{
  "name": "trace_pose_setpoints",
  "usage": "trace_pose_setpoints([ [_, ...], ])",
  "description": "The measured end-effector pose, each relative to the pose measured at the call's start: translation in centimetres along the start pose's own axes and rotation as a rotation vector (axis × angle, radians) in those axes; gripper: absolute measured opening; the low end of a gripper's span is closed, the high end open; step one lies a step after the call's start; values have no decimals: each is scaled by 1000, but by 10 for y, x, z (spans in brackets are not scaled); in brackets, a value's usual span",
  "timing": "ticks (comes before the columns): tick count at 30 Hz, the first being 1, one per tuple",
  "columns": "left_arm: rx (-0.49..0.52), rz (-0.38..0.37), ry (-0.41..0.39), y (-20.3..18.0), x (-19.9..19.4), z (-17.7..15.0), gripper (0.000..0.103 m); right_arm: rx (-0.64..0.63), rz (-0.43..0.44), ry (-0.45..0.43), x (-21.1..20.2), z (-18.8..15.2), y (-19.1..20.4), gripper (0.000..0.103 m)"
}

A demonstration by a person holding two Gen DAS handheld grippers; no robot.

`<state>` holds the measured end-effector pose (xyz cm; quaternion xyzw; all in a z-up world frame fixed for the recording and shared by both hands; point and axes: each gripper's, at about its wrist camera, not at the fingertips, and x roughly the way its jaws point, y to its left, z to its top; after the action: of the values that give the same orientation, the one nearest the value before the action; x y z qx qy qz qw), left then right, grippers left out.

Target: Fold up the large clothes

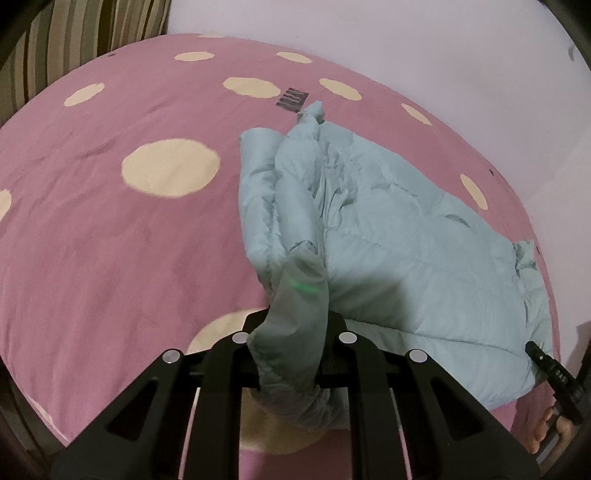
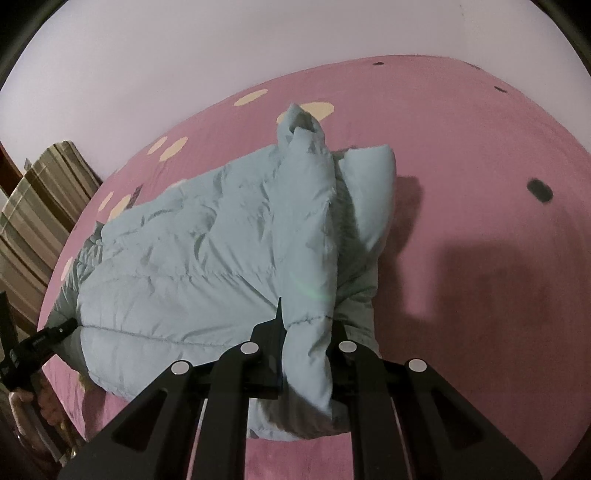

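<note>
A pale blue puffer jacket (image 1: 399,236) lies crumpled on a pink bed cover with cream dots (image 1: 110,229). My left gripper (image 1: 295,325) is shut on a bunched edge of the jacket near the bed's front, and the fabric hangs down between its fingers. My right gripper (image 2: 306,332) is shut on another bunched edge of the same jacket (image 2: 207,243), which spreads away to its left. A sleeve (image 2: 306,155) rises along the jacket's far side. Each gripper's tip shows in the other's view, the right at the right edge (image 1: 535,350), the left at the left edge (image 2: 59,328).
A pale wall (image 1: 369,37) runs behind the bed. A striped curtain or cushion (image 1: 74,33) stands at the far left corner and also shows in the right wrist view (image 2: 40,199). Small dark marks (image 2: 539,190) dot the pink cover (image 2: 480,221).
</note>
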<state>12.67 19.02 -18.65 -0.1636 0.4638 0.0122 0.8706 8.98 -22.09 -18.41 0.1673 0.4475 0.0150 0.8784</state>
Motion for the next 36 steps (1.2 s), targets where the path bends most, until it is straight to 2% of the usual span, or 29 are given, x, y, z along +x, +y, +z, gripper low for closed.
trace_pose_setpoints([
  [4,-22,-9,8,5,6,-2,15,-17,-10,-4,3,-2,3,12],
  [7,-3,20,-6,1,6,-3,21,-3,-9,-17,0,-1,1,17],
  [9,14,56,-18,-2,3,-4,29,-3,-21,-22,-3,-1,1,23],
  [11,17,75,-25,-1,-1,-7,51,-2,-24,-29,-9,-4,0,27],
  [13,11,85,-36,5,-5,-9,67,4,-43,-45,-17,-2,-1,33],
  [16,4,141,-40,16,-7,-9,70,13,-67,-80,-28,0,-7,43],
  [18,-28,130,-25,25,-6,-8,74,12,-97,-105,-36,2,-11,44],
  [23,-56,120,-29,32,-15,-9,75,25,-98,-145,-52,10,-13,44],
  [28,-46,130,-42,31,-27,-9,75,-27,-74,-151,-54,14,9,44],
  [36,-30,172,-38,36,-33,-7,76,-143,-20,-94,-30,10,66,44],
])
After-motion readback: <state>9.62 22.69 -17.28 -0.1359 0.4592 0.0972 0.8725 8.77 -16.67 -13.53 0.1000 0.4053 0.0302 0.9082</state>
